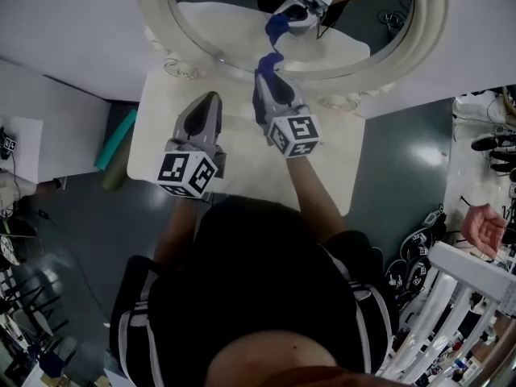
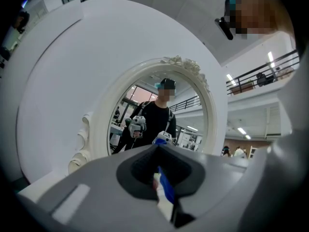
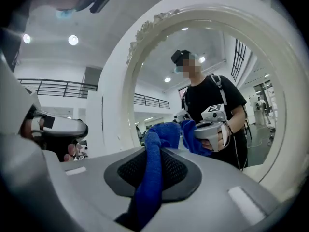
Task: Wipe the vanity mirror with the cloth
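Cloth point(image 3: 148, 178): blue, pinched between the jaws of my right tool point(image 3: 155, 149), which are clamped on it. One bunched end sticks out past the tips and the rest hangs down the slot toward the camera.

Head view: the cloth point(image 1: 270, 58) sits at the lower rim of the vanity mirror point(image 1: 211, 16), straight ahead of the right tool point(image 1: 266, 74). Its blue reflection lies just beyond it in the glass.

Right gripper view only: the bunched end lies right against its reflection in the mirror point(image 3: 154, 76). I cannot confirm that it touches the glass.

Left tool point(image 1: 210, 101): on the white tabletop point(image 1: 339, 164), beside the right one and short of the frame, jaws drawn together. Left gripper view only: a thin blue-and-white sliver shows in the slot of the left tool point(image 2: 157, 151). I cannot make out what it is. The whole oval of the mirror point(image 2: 145, 98) with its ornate white frame shows only there.

Head view limits: the mirror's upper part is cut off by the picture's top edge, and my head and shoulders cover the tabletop's near edge.
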`<action>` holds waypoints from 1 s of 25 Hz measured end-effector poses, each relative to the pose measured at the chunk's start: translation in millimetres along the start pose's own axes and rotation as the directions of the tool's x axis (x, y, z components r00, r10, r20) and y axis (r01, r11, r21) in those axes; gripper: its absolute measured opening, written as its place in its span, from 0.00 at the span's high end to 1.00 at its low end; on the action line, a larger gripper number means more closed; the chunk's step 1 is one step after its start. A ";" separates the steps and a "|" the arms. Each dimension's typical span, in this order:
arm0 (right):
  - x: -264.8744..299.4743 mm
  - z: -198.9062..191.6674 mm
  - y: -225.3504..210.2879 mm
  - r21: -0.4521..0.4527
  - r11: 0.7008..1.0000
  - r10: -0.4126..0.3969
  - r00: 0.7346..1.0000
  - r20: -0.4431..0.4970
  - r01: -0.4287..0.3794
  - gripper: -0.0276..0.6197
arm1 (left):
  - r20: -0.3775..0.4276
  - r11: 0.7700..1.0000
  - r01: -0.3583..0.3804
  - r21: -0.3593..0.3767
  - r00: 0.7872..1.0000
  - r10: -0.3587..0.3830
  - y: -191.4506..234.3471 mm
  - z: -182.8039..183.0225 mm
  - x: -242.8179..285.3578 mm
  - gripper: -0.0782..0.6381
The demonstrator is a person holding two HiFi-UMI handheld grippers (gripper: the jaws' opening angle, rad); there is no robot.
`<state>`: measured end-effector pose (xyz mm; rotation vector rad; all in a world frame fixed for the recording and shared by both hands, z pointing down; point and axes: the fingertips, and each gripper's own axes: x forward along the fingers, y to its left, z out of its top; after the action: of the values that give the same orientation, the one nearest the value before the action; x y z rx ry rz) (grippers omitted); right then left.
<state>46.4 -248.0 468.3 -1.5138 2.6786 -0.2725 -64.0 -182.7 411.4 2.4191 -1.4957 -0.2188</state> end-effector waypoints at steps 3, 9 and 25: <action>-18.5 12.4 -5.3 0.014 0.999 -0.039 0.999 0.020 0.039 0.85 | -0.007 1.000 0.027 0.009 1.000 -0.027 -10.5 -1.6 8.1 0.88; -51.3 31.1 -27.1 0.032 0.992 -0.121 0.992 0.045 0.120 0.85 | -0.024 0.997 0.076 0.009 0.997 -0.076 -28.9 -8.4 23.4 0.88; -137.7 34.3 -62.7 0.076 0.949 -0.311 0.949 0.057 0.306 0.85 | -0.059 0.989 0.150 0.015 0.987 -0.149 -64.0 -24.8 42.4 0.88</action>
<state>175.3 -166.4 440.2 -1.8816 2.3482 -0.3117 16.3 -189.6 415.3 2.5322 -1.2992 -0.1649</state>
